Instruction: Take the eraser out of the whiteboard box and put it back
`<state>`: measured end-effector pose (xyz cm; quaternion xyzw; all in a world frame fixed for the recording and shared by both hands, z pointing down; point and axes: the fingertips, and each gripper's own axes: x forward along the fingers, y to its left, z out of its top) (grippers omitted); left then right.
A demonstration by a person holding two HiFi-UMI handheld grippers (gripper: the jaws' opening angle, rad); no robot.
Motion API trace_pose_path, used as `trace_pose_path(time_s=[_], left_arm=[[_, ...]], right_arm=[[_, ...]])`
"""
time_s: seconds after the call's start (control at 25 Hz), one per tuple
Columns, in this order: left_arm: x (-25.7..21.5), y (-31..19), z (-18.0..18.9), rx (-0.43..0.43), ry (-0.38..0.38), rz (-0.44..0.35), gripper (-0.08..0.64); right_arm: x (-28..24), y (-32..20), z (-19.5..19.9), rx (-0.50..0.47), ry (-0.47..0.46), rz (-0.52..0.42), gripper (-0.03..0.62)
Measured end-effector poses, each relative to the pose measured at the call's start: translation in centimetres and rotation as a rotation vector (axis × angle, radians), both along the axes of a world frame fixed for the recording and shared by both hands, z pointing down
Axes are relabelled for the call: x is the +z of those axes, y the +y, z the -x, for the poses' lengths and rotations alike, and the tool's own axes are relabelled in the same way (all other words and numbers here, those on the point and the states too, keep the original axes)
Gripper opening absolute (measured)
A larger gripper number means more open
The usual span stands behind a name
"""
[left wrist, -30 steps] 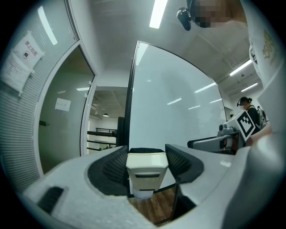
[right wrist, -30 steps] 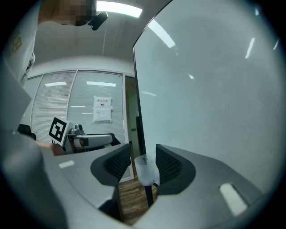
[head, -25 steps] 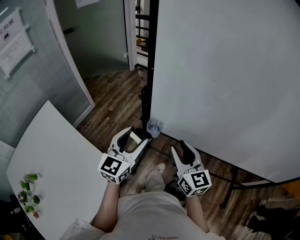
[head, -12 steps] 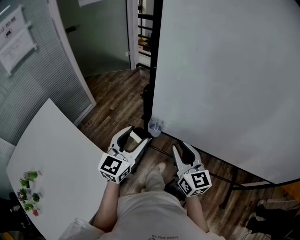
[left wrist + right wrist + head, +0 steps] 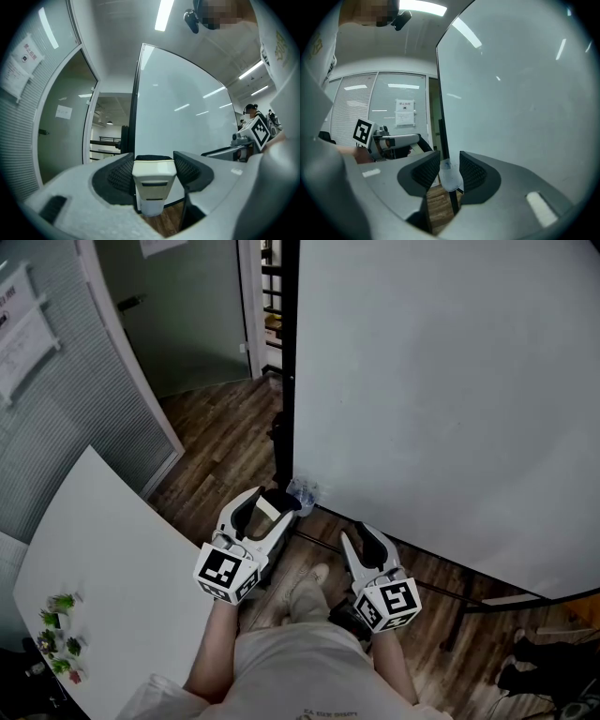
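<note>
Eraser (image 5: pixel 153 178) is sitting pinched in the left gripper (image 5: pixel 272 506), just beside the whiteboard box (image 5: pixel 302 493): out, not yet returned. Right gripper (image 5: pixel 360 537) is hovering near the box, empty, its jaws just opening slightly.

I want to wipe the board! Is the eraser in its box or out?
Out. The left gripper holds the eraser between its jaws, not inside the clear box at the whiteboard's corner.

White table (image 5: pixel 112 559) at left, small green plants (image 5: pixel 58 629) near its corner. Dark wood-plank floor (image 5: pixel 220 432). Wall with blinds (image 5: pixel 56 418) carries paper notices (image 5: pixel 23 334). Large whiteboard (image 5: pixel 450 381) upright on black frame (image 5: pixel 284 381). Ceiling light strip (image 5: pixel 164 14) overhead.
</note>
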<state>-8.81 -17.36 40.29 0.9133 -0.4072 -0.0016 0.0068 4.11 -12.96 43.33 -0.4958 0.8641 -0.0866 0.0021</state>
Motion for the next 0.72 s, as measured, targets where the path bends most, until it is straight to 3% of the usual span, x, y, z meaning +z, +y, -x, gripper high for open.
trace_pose_path(time_s=[0.72], left_arm=[[1.5, -3.5, -2.1, 0.033, 0.001, 0.026, 0.264]], right_arm=[[1.2, -2.7, -1.6, 0.025, 0.002, 0.036, 0.134]])
